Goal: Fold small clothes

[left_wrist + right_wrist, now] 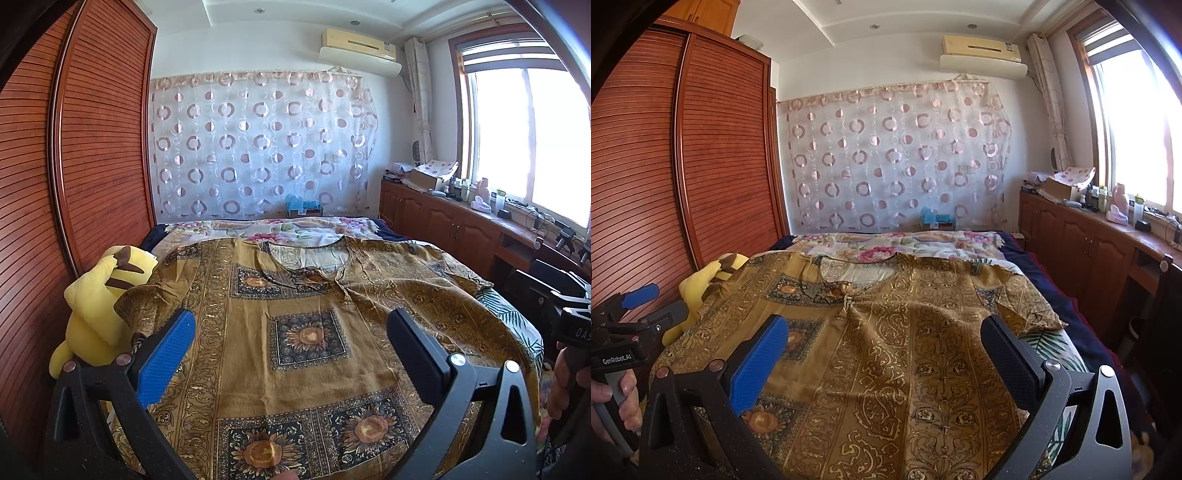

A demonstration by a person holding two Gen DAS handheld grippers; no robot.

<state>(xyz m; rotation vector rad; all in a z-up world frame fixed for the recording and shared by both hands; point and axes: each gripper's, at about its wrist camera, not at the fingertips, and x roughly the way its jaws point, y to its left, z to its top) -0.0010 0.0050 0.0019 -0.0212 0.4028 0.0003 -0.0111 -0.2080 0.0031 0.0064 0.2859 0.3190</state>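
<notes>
While both tools are hovering over the bed (1052, 295), a mustard-brown patterned shirt (306, 332) is lying spread flat on it, neckline toward the far wall and short sleeves out to either side. Left gripper (291, 343): jaws gaping wide, gripping nothing, hanging above the shirt's lower half. Right gripper (882, 347): likewise spread wide and empty. Yellow plush toy (99, 295): sitting beside the left sleeve, against the slatted wardrobe (92, 147).

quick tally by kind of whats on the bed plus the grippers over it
Brown patterned shirt: 1
Yellow plush toy: 1
Floral blanket: 1
Grippers, left gripper and right gripper, both open: 2
Total: 5
</notes>
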